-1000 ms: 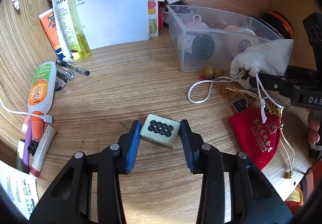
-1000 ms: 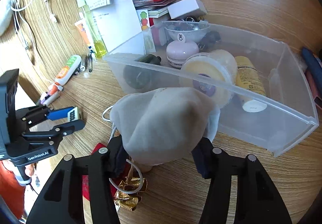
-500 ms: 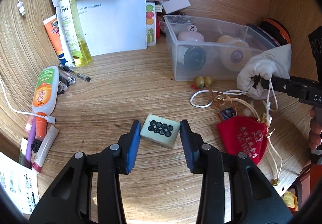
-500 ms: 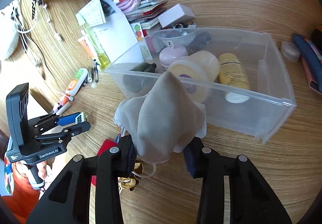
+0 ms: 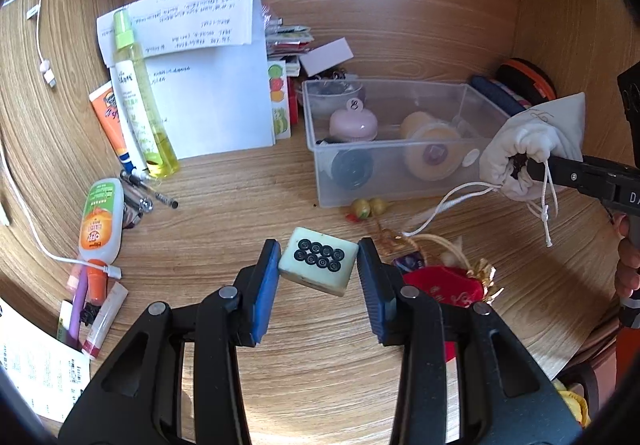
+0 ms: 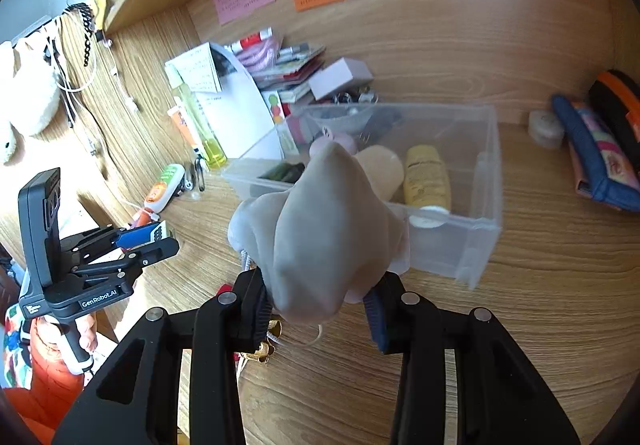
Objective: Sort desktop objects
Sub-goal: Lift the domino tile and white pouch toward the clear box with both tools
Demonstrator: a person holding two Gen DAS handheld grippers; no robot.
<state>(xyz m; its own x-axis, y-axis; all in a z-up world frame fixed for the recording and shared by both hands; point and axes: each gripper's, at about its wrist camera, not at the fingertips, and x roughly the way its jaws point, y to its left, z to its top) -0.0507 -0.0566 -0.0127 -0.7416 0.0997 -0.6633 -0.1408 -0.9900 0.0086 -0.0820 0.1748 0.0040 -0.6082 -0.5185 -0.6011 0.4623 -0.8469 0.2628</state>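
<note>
A pale green mahjong tile (image 5: 318,261) with black rings hangs tilted above the desk, and my left gripper (image 5: 318,267) is shut on its two ends. The right wrist view shows that gripper (image 6: 156,237) at the left with the tile (image 6: 159,231) in it. My right gripper (image 6: 318,309) is shut on a grey-white drawstring pouch (image 6: 320,237), which hides its fingertips. In the left wrist view the pouch (image 5: 532,149) hangs beside the clear plastic bin (image 5: 400,85), its cords dangling. The bin (image 6: 492,165) holds jars and bottles.
A red pouch (image 5: 444,289) with gold cords lies on the desk under the right side. Spray bottle (image 5: 140,105), tubes, pens and an orange-capped bottle (image 5: 100,221) crowd the left. Papers (image 5: 208,85) lean at the back. Pencil cases (image 6: 592,157) lie to the right.
Both grippers have risen. The tile and the pouch now hang higher above the desk. The right jaws have drawn tighter on the pouch, whose cords have lifted off the red pouch.
</note>
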